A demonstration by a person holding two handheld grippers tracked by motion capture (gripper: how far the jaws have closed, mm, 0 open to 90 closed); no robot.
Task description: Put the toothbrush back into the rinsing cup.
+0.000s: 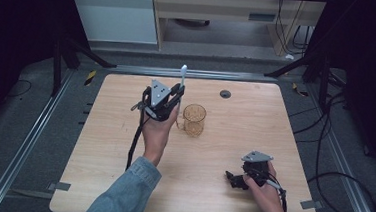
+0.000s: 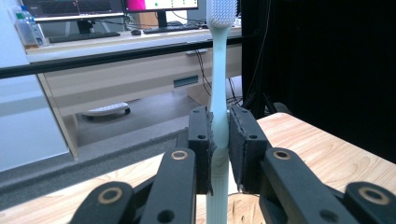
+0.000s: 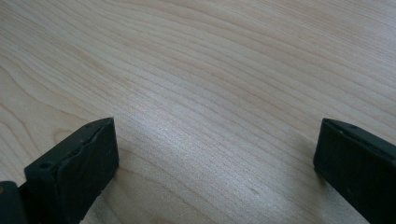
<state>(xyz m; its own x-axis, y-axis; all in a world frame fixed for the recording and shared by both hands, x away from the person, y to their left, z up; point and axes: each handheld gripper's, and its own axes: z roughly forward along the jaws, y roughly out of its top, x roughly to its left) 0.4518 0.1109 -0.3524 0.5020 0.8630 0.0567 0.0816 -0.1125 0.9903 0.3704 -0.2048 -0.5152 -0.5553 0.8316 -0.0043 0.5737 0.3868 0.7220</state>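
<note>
Your wooden tabletop (image 1: 232, 154) carries one amber glass mug (image 1: 194, 120), left of centre toward the far edge; its base is hard to make out. Your left gripper (image 1: 177, 92) hovers just left of the mug, jaws clenched on one pale toothbrush (image 2: 218, 84) held upright, bristles cut off at the top of the left gripper view. Your right gripper (image 1: 232, 179) rests at the near right, jaws released and wide apart over bare wood.
</note>
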